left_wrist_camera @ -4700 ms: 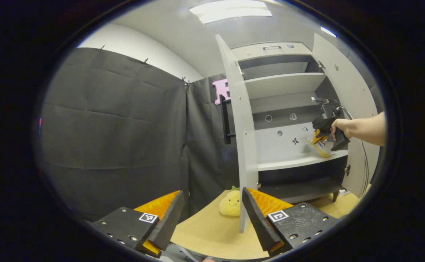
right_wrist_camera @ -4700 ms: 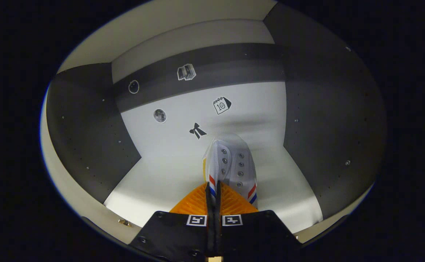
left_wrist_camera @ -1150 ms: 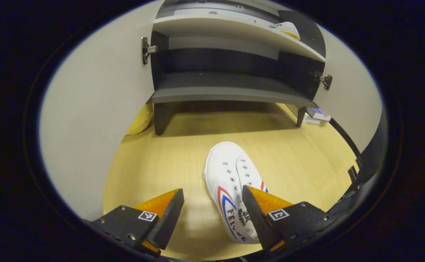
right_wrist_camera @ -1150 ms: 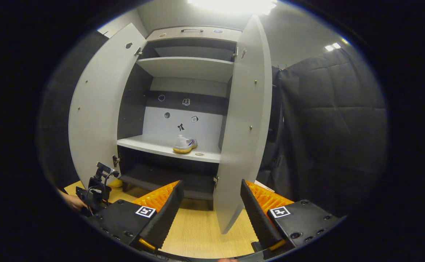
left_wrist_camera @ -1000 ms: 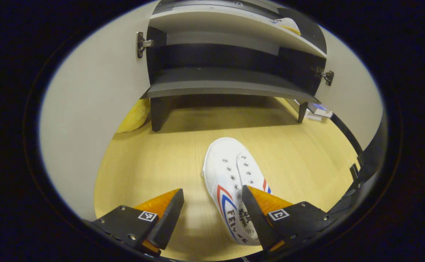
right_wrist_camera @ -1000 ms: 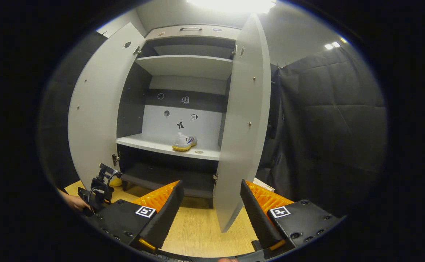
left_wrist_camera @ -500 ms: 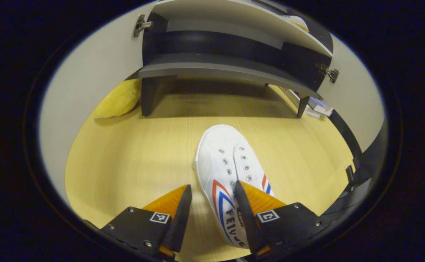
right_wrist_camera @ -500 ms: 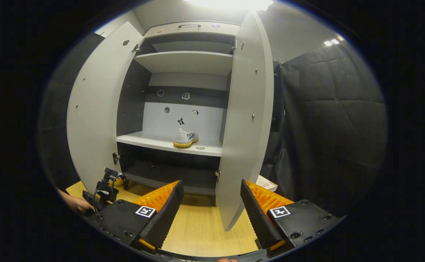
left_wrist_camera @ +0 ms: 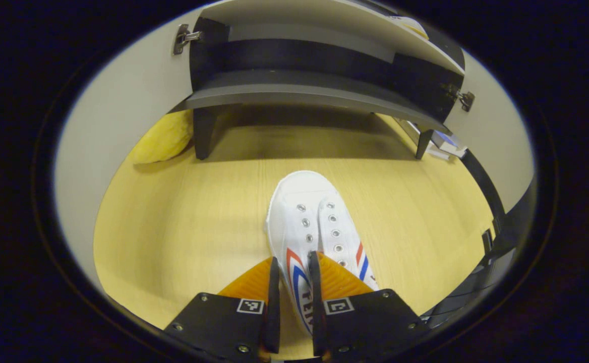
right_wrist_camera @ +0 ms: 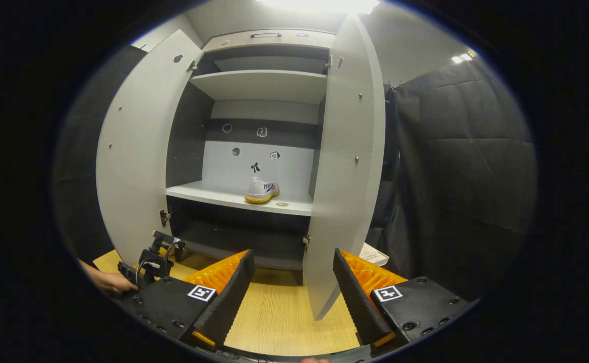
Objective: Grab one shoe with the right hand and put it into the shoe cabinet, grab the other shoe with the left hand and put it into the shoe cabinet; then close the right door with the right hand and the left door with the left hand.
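Left gripper (left_wrist_camera: pixel 291 282) is clamping the side wall of a white sneaker (left_wrist_camera: pixel 312 229), its two fingers (left_wrist_camera: pixel 273 297) pressing close together on the canvas beside the red and blue stripes. That sneaker is lying on the pale wooden floor (left_wrist_camera: pixel 183 222) with its toe pointing toward the shoe cabinet (left_wrist_camera: pixel 304 93). Beyond the toe, the cabinet's dark bottom board is standing on short legs, and a yellow plush toy (left_wrist_camera: pixel 166 141) is lying on the floor just beside the left leg, partly behind the open left door (left_wrist_camera: pixel 118 116). A small box (left_wrist_camera: pixel 446 143) is sitting on the floor near the right leg.

Right gripper (right_wrist_camera: pixel 289 282) is hanging in the air with its fingers spread wide apart, grasping nothing, and facing the cabinet from farther back. Low at the left of the right gripper view, a hand (right_wrist_camera: pixel 108 282) is holding the left gripper's body (right_wrist_camera: pixel 156 254) down near the floor. Both cabinet doors are standing open; the right door (right_wrist_camera: pixel 347 166) is swinging out toward the camera, edge-on just past the right gripper's fingers. On the light middle shelf (right_wrist_camera: pixel 224 194), the other sneaker (right_wrist_camera: pixel 261 190) is resting on its sole near the right side, in front of a back panel carrying several small stickers (right_wrist_camera: pixel 255 167). An upper shelf is sitting above it.
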Motion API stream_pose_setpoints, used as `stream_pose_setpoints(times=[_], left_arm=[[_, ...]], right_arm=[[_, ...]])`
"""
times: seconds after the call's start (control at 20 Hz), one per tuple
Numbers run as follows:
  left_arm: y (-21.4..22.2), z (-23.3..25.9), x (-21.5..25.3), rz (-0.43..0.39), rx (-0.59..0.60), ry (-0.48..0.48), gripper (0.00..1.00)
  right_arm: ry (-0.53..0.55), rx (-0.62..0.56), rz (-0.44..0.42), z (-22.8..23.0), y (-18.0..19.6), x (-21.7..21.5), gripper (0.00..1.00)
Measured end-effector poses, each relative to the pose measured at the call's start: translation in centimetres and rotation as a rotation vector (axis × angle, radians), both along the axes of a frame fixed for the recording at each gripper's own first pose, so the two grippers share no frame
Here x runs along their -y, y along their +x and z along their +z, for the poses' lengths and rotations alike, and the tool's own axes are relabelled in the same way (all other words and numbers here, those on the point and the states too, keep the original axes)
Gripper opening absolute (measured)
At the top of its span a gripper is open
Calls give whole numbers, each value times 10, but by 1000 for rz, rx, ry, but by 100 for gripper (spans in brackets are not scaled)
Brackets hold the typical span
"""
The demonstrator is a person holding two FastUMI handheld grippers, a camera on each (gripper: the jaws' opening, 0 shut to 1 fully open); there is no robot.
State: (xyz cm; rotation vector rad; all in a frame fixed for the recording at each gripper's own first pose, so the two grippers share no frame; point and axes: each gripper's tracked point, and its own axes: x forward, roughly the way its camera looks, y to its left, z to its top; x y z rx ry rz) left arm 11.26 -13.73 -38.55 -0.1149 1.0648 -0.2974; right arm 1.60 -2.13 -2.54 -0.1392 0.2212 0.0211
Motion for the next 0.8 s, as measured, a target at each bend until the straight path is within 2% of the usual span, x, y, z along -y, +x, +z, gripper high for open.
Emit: stream_pose_setpoints(times=[0.05,0.1,0.15,0.3,0.6,0.8], left_arm=[[0,-2,0,7,12,9,13],[3,-7,3,10,34,14,11],[5,-6,5,-4,59,31,2],[7,6,0,-13,112,62,2],[16,24,-6,-19,147,47,2],[26,47,-13,13,181,4,2]], right_arm=[[-1,1,-1,0,0,1,98],[-2,1,1,0,-1,2,98],[-5,1,4,1,-1,2,98],[-21,3,18,1,-3,1,98],[-22,8,36,2,-7,0,98],[-14,13,43,4,-6,0,97]])
